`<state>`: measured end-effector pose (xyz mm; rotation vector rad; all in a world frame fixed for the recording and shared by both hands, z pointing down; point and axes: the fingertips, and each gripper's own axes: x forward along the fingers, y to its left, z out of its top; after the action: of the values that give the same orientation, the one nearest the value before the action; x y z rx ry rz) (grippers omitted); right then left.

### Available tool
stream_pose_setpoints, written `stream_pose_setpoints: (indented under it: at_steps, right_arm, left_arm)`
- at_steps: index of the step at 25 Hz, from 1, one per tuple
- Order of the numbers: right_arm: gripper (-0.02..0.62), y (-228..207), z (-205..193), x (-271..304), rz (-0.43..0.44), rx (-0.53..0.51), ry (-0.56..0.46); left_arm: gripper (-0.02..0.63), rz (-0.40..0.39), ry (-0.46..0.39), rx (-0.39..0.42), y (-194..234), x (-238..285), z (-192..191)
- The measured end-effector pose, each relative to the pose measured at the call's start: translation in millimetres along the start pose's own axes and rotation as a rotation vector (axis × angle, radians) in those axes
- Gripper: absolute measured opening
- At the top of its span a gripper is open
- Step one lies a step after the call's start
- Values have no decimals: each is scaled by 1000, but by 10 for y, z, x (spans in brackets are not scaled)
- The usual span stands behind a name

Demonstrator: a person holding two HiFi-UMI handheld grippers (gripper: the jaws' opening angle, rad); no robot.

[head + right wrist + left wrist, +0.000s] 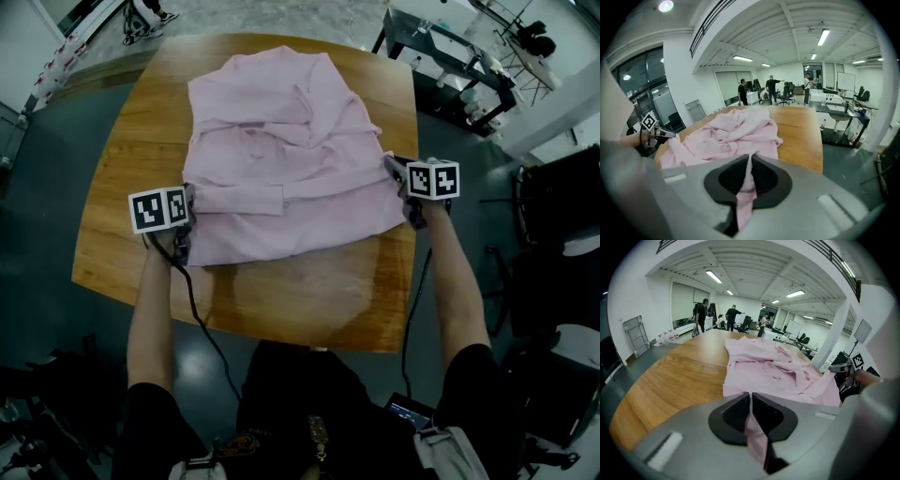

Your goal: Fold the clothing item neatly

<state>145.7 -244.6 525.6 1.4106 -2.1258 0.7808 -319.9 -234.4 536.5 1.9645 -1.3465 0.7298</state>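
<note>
The pink shirt (281, 141) looks light and floppy, with the left gripper (750, 399) and right gripper (750, 161) each pinching a near corner.

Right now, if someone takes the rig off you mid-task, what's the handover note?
Left gripper: shut on the left edge of the pink long-sleeved cloth garment, towards its near end.
Right gripper: shut on the garment's right edge.
Garment: lying on the brown wooden table, far part bunched and creased.
Done: both side edges gripped; no neat fold visible yet.
Left: probably carry the gripped edges over the far part, lay it flat, smooth it, finish folding.
</note>
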Motion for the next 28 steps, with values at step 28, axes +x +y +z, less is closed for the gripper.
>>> stream_pose_setpoints:
  at_steps: [28]
  right_arm:
    - [179,-555,-4,141,-205,-53,6]
  left_arm:
    - [213,62,-33,-17,525,-48,-197]
